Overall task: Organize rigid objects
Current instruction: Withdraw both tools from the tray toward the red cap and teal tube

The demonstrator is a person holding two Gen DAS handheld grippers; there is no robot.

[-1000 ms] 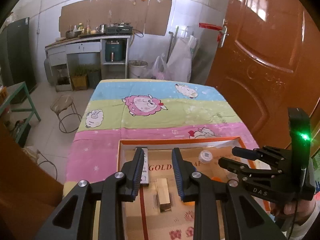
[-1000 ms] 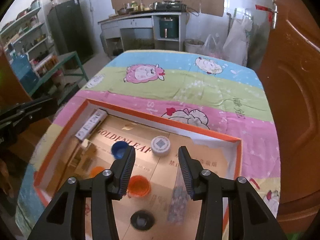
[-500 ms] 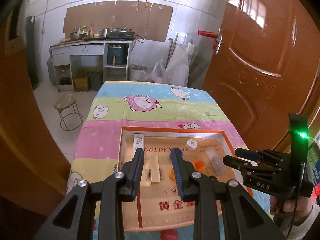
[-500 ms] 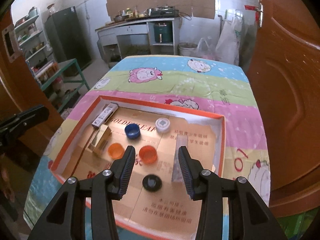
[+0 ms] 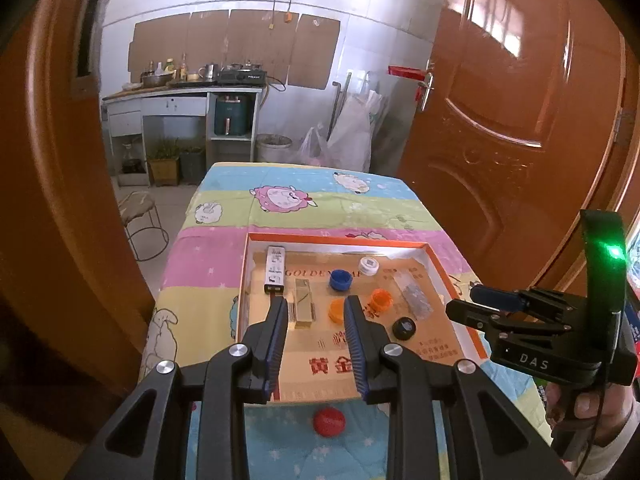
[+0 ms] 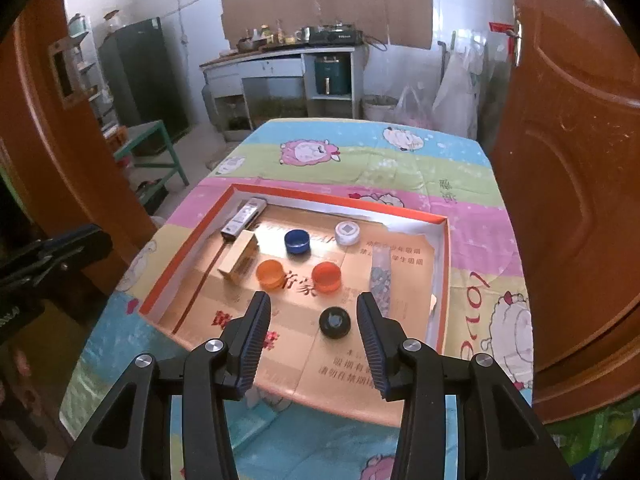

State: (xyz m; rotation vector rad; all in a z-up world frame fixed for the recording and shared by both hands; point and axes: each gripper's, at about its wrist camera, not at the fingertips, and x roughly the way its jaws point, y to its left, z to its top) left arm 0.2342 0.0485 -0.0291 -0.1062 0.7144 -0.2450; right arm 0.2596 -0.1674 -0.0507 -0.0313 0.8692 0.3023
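Observation:
An orange-rimmed cardboard tray (image 5: 336, 241) (image 6: 442, 240) lies on the table. In it are a white slim box (image 5: 274, 269) (image 6: 244, 218), a tan box (image 5: 304, 307) (image 6: 239, 261), a blue cap (image 5: 340, 280) (image 6: 297, 241), a white cap (image 5: 369, 266) (image 6: 347, 233), two orange caps (image 6: 269, 274) (image 6: 326, 277), a black cap (image 5: 403, 328) (image 6: 335, 322) and a clear packet (image 5: 412, 295) (image 6: 380, 276). A red cap (image 5: 329, 421) lies on the cloth in front of the tray. My left gripper (image 5: 316, 308) is open and empty above the tray's near part. My right gripper (image 6: 313, 305) is open and empty, above the near edge.
The table wears a striped sheep-print cloth (image 5: 312, 200). A brown door (image 5: 500, 128) stands close on the right and a brown panel (image 5: 60, 200) on the left. A stool (image 5: 140, 216) and a kitchen counter (image 5: 180, 96) lie beyond. The right gripper body (image 5: 540, 336) shows in the left wrist view.
Both grippers have pulled back and up from the tray, so the whole tray and the red cap in front of it have come into view. Both stay open.

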